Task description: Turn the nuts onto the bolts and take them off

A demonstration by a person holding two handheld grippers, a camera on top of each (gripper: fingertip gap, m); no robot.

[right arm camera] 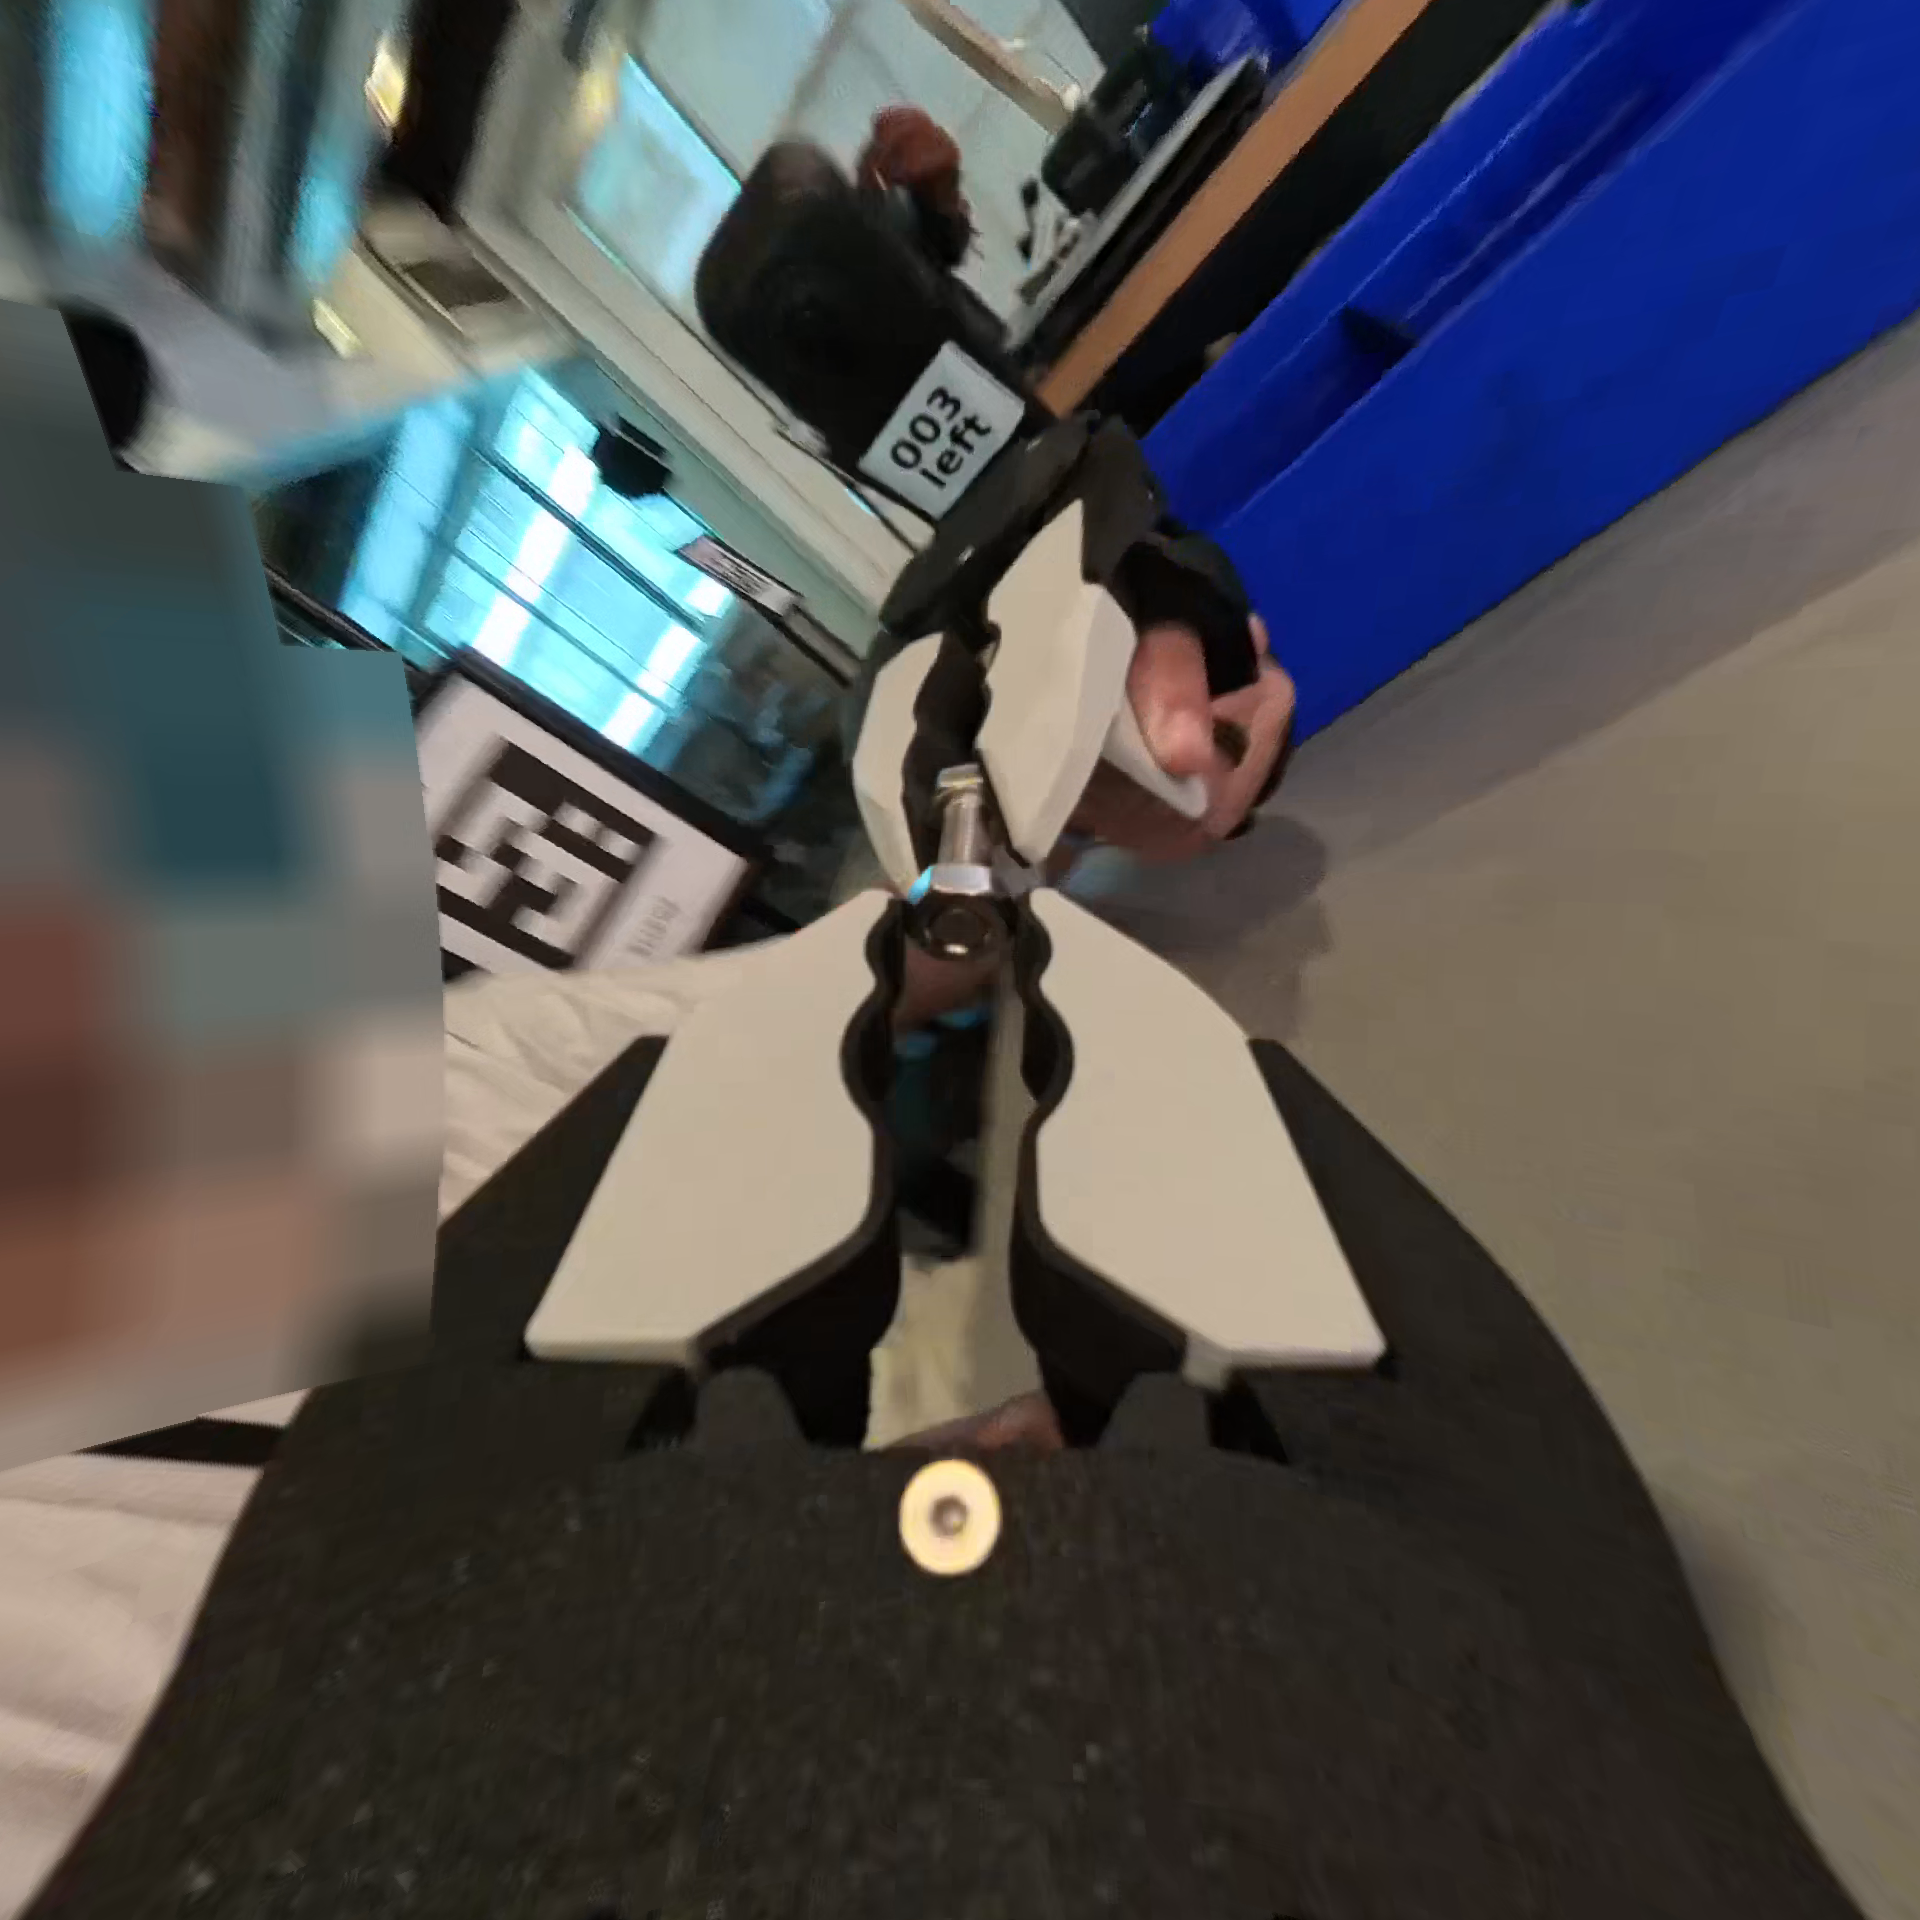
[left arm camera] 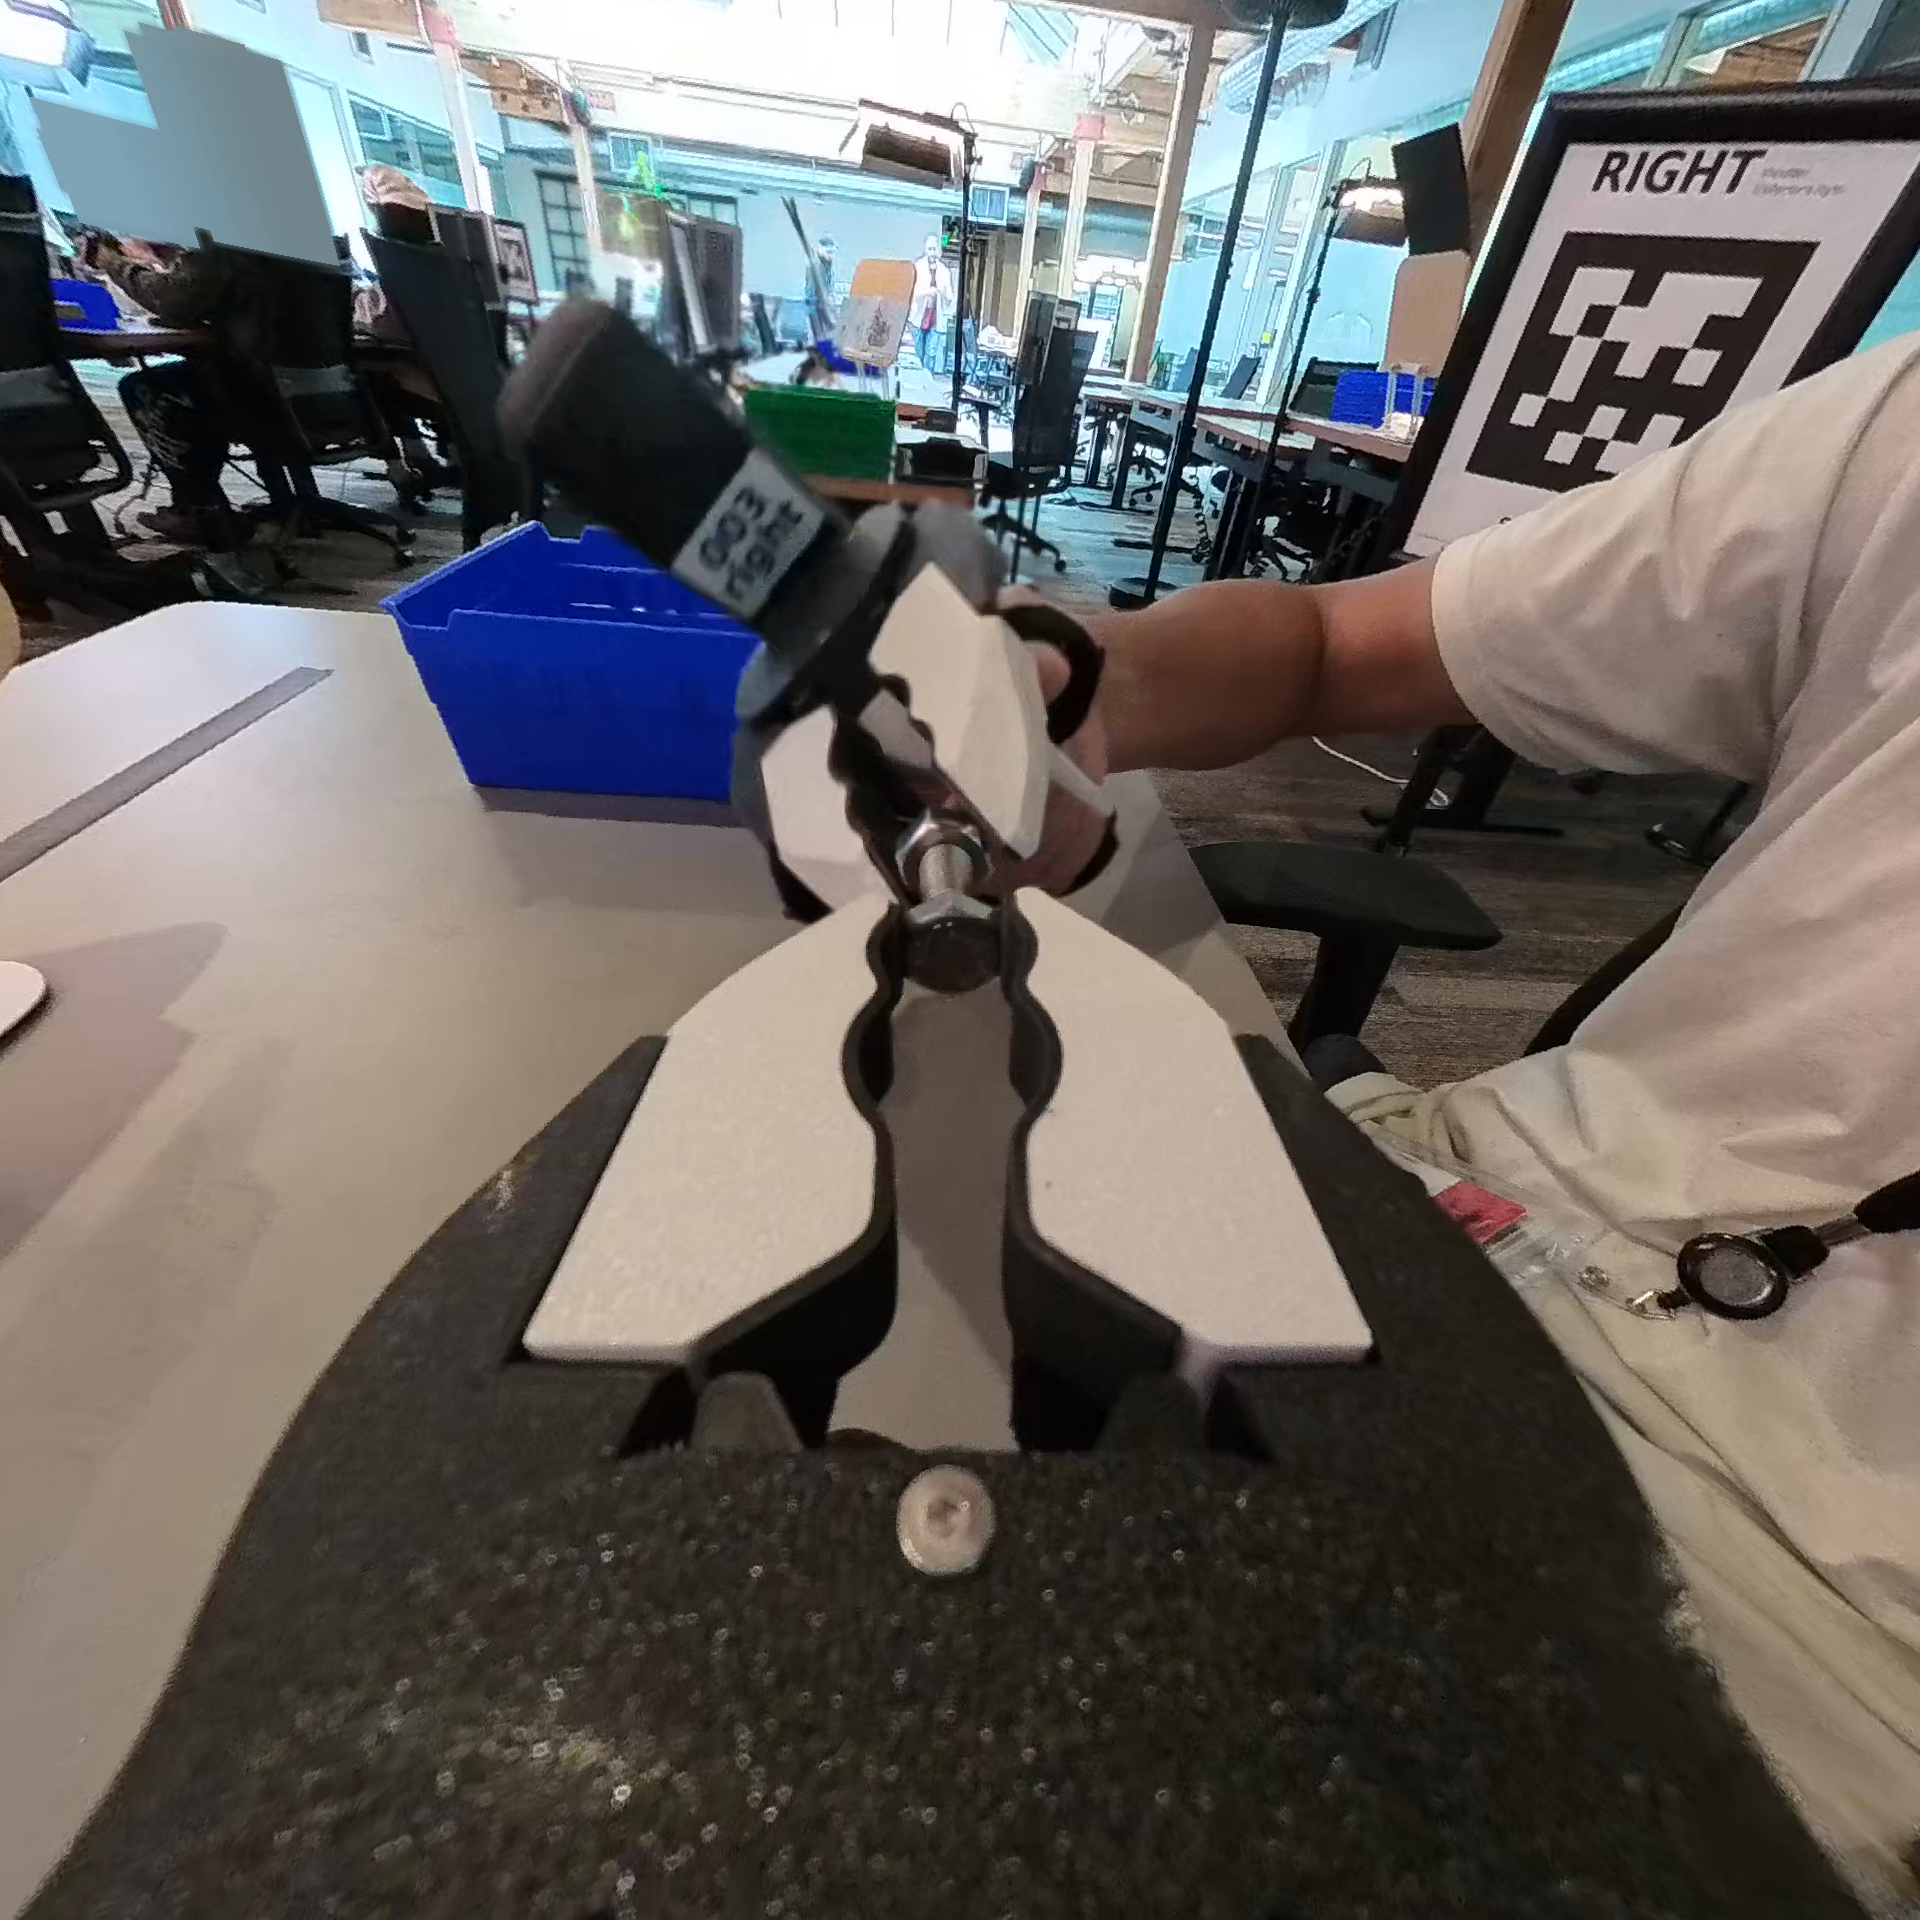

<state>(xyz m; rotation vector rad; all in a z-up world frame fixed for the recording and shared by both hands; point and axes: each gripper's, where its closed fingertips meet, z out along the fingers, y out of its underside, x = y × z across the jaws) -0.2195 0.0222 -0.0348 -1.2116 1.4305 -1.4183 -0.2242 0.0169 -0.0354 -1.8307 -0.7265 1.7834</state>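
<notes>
Worktop: pale grey worktop (left arm camera: 312, 935) under both tools, in an open office.
Left hand-held gripper (left arm camera: 951, 961): pinching the bolt (left arm camera: 948, 948) head.
Right hand-held gripper (right arm camera: 951, 928): pinching the nut (right arm camera: 951, 925), tip-to-tip with the left.
Edges: blue bin (left arm camera: 582, 686) just beyond; worktop edge near the right.

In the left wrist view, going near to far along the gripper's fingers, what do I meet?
Left gripper clamped on the silver hex bolt head → threaded steel shank → silver hex nut held by the right gripper → blue plastic bin behind.
</notes>
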